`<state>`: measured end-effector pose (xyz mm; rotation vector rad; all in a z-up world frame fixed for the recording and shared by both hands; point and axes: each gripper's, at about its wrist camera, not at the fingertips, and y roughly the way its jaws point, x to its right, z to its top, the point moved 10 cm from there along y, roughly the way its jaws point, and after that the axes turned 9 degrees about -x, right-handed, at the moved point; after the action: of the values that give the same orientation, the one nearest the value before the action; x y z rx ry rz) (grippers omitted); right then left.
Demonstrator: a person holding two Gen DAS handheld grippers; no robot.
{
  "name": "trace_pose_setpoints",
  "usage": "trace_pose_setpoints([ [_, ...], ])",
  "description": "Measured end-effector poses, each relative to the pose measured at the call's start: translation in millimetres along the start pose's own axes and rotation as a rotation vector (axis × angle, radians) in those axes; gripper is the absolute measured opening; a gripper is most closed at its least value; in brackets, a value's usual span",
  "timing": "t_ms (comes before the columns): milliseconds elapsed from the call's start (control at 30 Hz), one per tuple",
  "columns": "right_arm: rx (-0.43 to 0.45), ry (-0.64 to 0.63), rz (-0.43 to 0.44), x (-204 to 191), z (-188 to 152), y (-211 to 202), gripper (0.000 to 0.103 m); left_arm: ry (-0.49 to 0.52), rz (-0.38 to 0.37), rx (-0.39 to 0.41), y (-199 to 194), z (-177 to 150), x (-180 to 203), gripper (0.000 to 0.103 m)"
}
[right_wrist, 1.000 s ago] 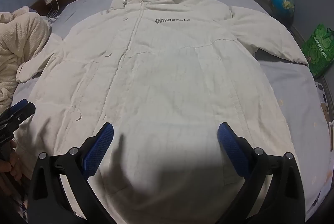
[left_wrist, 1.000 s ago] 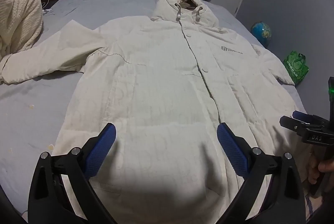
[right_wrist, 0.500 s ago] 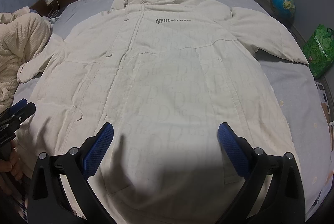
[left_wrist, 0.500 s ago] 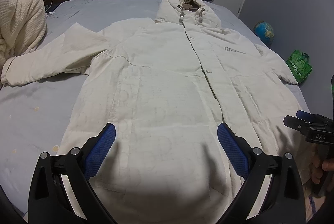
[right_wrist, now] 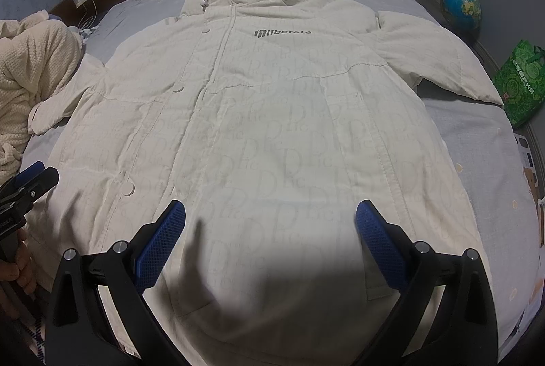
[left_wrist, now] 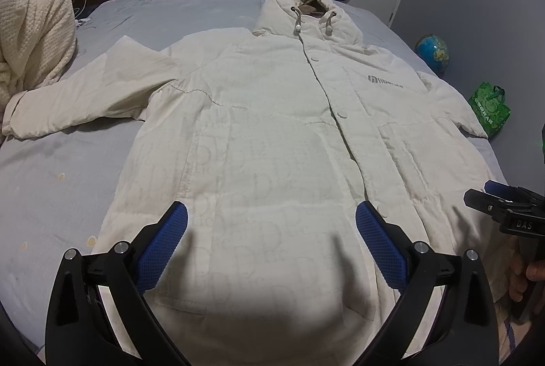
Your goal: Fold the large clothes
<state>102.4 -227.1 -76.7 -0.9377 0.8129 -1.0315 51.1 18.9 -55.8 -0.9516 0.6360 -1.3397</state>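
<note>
Left gripper point(left_wrist: 271, 229) has drifted left; both it and right gripper point(right_wrist: 270, 228) hover wide open, empty, over the hem of the cream padded hooded coat point(left_wrist: 272, 134), collar-to-hem axis running straight ahead.

The coat point(left_wrist: 272, 144) is matt, off-white padded cloth with faint tone-on-tone lettering and smooth round buttons; the bedsheet point(left_wrist: 61, 178) beneath is flat grey fabric. The knitted blanket point(left_wrist: 30, 35) looks nubby and rough. Both the left gripper point(left_wrist: 271, 241) and right gripper point(right_wrist: 270, 240) have black, slightly glossy plastic arms, shiny metal rivets and blue pads point(right_wrist: 160, 243) with a fine grid texture
</note>
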Motion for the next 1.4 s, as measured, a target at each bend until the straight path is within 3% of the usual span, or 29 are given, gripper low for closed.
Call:
trace_pose_setpoints([
  [1400,-0.003,-0.004,0.001,-1.2,-1.2,0.8,0.096,-0.002,0.006,-0.004,3.3,-1.2,-2.5,0.096],
])
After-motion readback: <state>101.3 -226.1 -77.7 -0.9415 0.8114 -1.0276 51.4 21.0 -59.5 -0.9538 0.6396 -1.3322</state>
